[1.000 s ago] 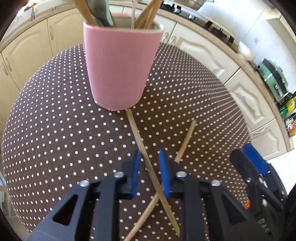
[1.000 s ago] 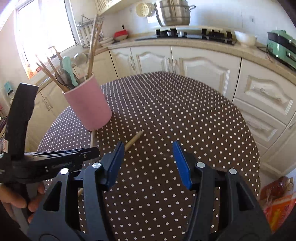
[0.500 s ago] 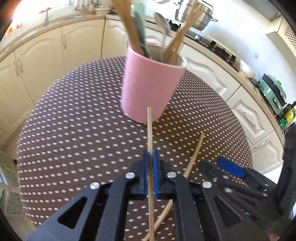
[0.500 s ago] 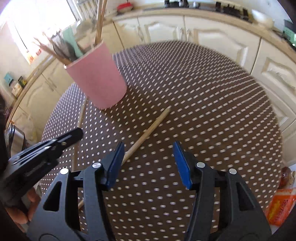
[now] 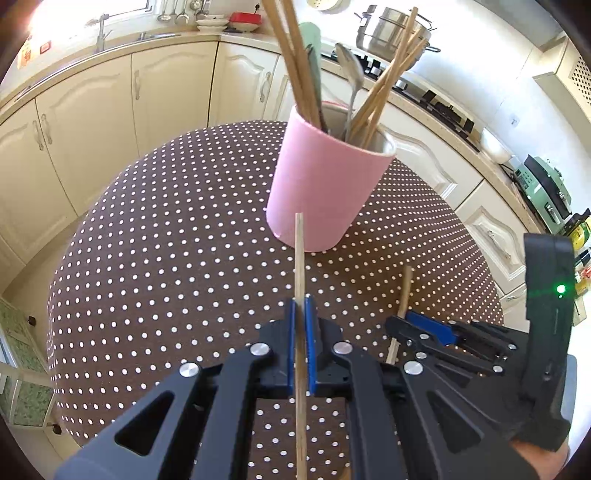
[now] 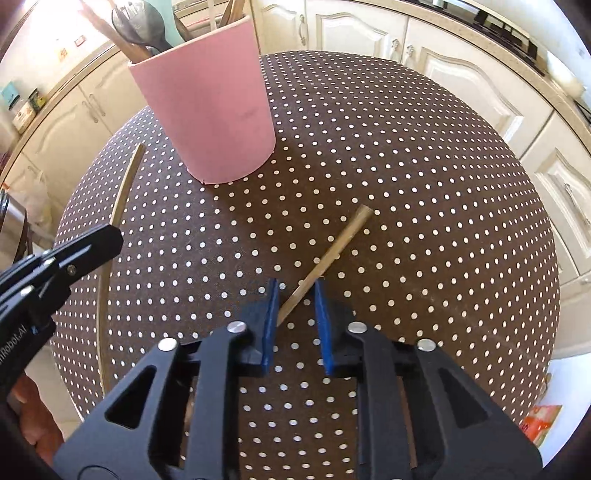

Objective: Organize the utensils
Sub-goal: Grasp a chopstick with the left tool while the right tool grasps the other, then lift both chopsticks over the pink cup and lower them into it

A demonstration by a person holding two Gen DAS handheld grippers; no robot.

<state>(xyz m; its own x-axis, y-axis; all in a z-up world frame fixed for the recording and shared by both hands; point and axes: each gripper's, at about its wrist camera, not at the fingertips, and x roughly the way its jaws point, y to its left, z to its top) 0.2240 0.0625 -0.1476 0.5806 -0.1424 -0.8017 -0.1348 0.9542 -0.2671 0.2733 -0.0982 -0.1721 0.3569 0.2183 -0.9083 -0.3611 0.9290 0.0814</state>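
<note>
clamping one chopstick [image 5: 300,266] tight, the left gripper [image 5: 302,314]; the right gripper [image 6: 295,295] gapes partly around another chopstick [image 6: 332,251].

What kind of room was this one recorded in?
A home kitchen, by all appearances. Cream cabinets run under a countertop with a sink tap, and a steel stockpot sits on the hob. The work goes on at a round table in a dotted brown cloth.
</note>
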